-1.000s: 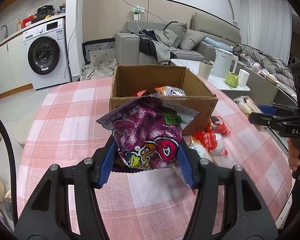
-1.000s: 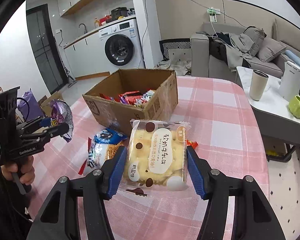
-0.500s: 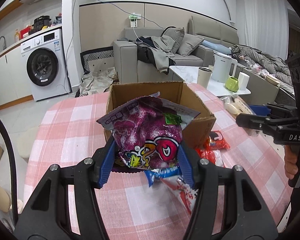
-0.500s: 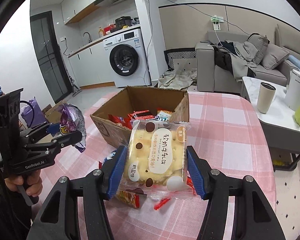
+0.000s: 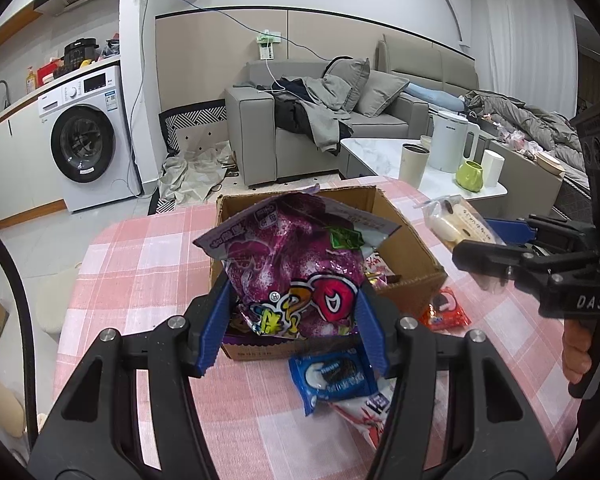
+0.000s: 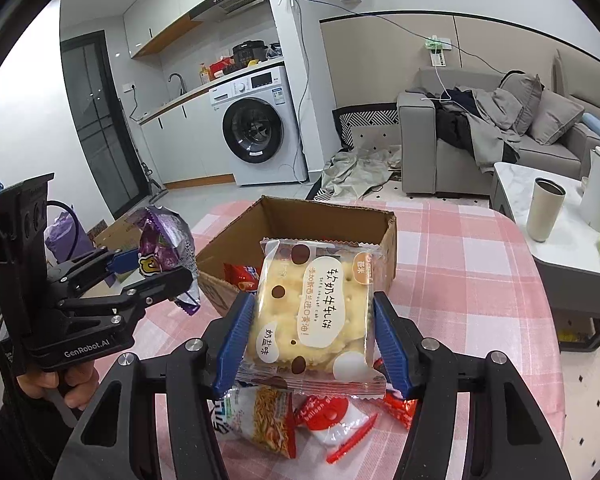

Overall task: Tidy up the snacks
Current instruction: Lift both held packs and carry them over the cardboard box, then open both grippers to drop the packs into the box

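Two claws each held a snack clear of the tabletop. The left claw (image 5: 291, 312) was clamped on a purple snack bag (image 5: 295, 264), its blue pads pressed into the bag's sides; the right claw (image 6: 308, 336) gripped a clear-wrapped packet of yellow milk crackers (image 6: 312, 304) the same way.

Compared with a second before, both claws had risen and come nearer the cardboard box (image 6: 332, 220). The purple bag, which had hung in front of the box's near wall, now covered much of the box's open mouth in the left view. The cracker packet had likewise climbed until it overlapped the box's near rim in the right view. Neither grip had loosened.

That suggests both snacks were on their way into the box together, with the release not yet made. Inside the box, red wrappers (image 6: 239, 276) were already visible.

Loose snacks lay on the pink checked tabletop (image 5: 151, 248) in front of the box: a blue cookie pack (image 5: 332, 376) just beside its near wall, a small red packet (image 5: 444, 312) by its right corner, and a noodle-snack packet (image 6: 263, 416) under the right claw. These probably remain to be sorted.
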Motion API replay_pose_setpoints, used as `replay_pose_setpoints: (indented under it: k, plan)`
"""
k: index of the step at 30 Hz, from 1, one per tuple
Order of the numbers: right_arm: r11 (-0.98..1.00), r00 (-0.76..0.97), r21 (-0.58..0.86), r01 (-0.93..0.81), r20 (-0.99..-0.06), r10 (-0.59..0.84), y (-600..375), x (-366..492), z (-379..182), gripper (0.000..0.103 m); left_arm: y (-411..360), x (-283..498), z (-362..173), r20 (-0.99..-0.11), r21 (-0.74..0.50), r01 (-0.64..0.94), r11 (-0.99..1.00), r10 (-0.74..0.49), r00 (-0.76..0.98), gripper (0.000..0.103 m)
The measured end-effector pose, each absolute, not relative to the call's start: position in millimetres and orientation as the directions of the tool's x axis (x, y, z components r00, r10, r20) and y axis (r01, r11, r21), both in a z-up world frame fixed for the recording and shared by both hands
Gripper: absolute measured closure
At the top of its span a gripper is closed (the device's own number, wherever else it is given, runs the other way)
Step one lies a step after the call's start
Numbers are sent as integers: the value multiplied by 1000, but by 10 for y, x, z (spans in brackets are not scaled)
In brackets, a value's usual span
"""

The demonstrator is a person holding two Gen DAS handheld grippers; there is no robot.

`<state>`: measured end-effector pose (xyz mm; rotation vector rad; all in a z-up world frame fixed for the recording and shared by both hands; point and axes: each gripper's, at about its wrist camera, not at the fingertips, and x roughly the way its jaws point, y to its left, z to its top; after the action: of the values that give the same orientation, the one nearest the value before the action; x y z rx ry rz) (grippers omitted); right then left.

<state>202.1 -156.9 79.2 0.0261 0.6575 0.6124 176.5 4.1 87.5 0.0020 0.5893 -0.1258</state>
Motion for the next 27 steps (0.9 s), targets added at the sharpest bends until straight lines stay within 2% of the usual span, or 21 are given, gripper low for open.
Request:
replay_pose_setpoints:
  k: [27]
  plan:
    - [817,622,251,-520,-544,563,-1249,2428,589,43,137,2700,555,-587,-40,72,997,-82,805,48]
